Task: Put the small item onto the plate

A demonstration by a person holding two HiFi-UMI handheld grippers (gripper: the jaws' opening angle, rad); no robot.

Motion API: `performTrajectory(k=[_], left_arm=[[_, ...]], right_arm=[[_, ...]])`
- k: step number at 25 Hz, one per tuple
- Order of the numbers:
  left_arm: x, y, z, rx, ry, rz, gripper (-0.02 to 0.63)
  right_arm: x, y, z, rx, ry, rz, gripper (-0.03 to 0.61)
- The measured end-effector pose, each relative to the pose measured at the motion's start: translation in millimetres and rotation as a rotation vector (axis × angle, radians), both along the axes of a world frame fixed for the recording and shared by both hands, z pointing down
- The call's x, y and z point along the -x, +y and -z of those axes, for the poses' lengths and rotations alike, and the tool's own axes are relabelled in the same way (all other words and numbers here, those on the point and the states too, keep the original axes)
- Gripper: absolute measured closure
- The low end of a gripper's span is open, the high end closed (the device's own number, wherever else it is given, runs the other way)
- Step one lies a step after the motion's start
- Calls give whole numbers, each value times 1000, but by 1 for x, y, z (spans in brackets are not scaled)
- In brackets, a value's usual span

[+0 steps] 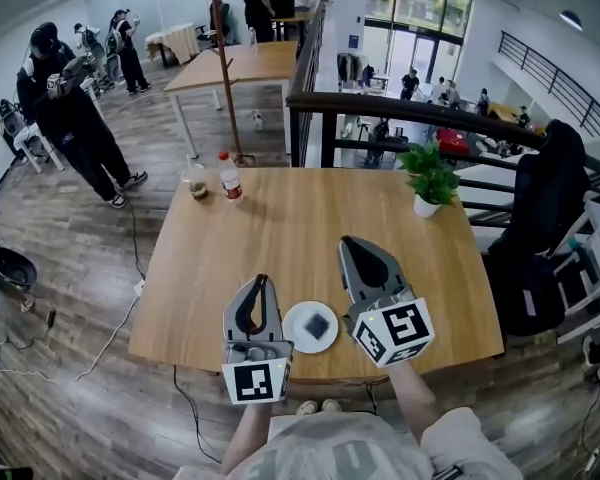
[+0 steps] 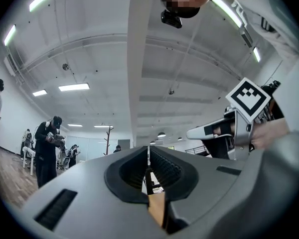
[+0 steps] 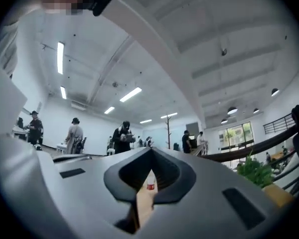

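Wood-plank flooring and a railed mezzanine surround the pale wooden table (image 1: 280,238) where we stand, seen steeply from above. Close to the table's 6 o'clock edge sits a white plate (image 1: 295,334), and the small item (image 1: 318,325), a dark square, lies flat on it, a little toward the plate's 3 o'clock side.

We hold the left claw (image 1: 264,281) just beside the plate at its 9 o'clock. Its jaws are pressed together with nothing between them, and its marker cube hangs at the table's near edge. The right claw (image 1: 349,240) is at the plate's 1 o'clock, clear of the plate, its jaws likewise closed tight and empty. Both gripper views look out across the room toward the ceiling lights rather than down at the table.

At the table's 11 o'clock corner stands a bottle (image 1: 230,177) with a red cap, with a glass (image 1: 197,184) just beside it at its 9 o'clock. A potted plant (image 1: 429,176) in a white pot stands at the table's 2 o'clock. Beyond the far edge a wooden coat stand (image 1: 221,68) rises from the floor. A person in dark clothes (image 1: 75,118) stands well apart at 10 o'clock, and a dark bag (image 1: 545,203) sits off the table at 3 o'clock.
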State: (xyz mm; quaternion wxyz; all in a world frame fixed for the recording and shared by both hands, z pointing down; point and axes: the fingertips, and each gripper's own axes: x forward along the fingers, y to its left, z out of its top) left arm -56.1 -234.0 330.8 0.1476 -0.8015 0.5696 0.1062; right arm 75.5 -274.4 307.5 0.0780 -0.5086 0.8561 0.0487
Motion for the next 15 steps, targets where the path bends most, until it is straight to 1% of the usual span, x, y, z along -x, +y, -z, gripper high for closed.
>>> performTrajectory(k=[2, 4, 7, 9, 12, 15], left_arm=[[-2, 3, 8, -25, 4, -14, 604], [-4, 6, 14, -33, 9, -22, 604], [-7, 8, 22, -41, 16, -34, 604], [-9, 10, 25, -48, 18, -42, 604], [-12, 12, 28, -54, 16, -53, 604], [-14, 14, 28, -53, 15, -64, 603]], right_arm=[[-14, 18, 18, -70, -45, -60, 560], [-25, 36, 24, -117, -61, -119, 560], [-33, 57, 14, -157, -1, -184, 560], [-32, 66, 0, -145, 31, -194, 560], [-30, 72, -15, -97, 17, -189, 561], [-29, 72, -22, -79, 26, -204, 560]])
